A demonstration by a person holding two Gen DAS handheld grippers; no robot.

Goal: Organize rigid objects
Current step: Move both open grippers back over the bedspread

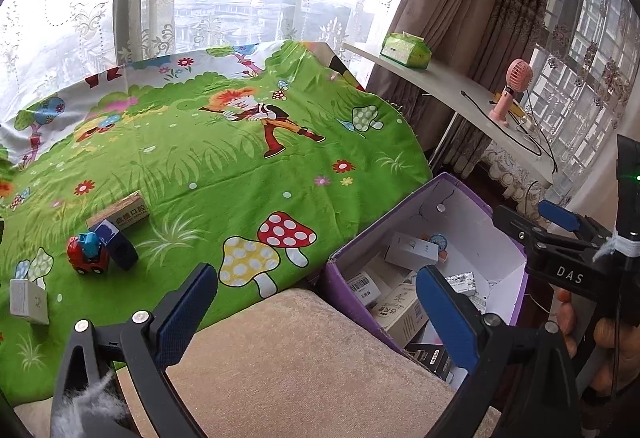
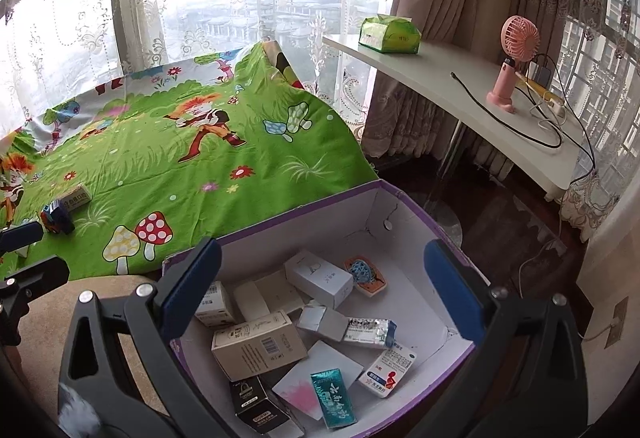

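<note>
Left wrist view: I had my left gripper (image 1: 316, 312) spread wide with nothing between the blue pads, hanging over the beige cushion (image 1: 288, 358) at the edge of the green cartoon sheet (image 1: 224, 165). It pointed toward the leftovers, likely because those were my next picks: a kraft carton (image 1: 120, 213) with Chinese print I couldn't fully read, a dark blue box (image 1: 116, 244) leaning by a red toy car (image 1: 88, 256), and a white box (image 1: 28, 302) at the left edge. All sat loose on the sheet, well apart from the purple bin (image 1: 352, 294). My right gripper (image 1: 560, 230) showed at the right, "DAS" printed on its body, a hand behind it.

Right wrist view: the right gripper (image 2: 322, 290) hung over the purple bin (image 2: 280, 217), jaws fully wide and empty, positioned as for a drop. The bin held the sorted cartons in a loose heap: a beige barcode box (image 2: 256, 344), a white tall box (image 2: 320, 278), a teal packet (image 2: 332, 398) with Chinese script, a red-and-white medicine box (image 2: 386, 370), and a black box (image 2: 256, 406). Small print unreadable. The left gripper (image 2: 24, 250) was only partly visible at the left margin.
</note>
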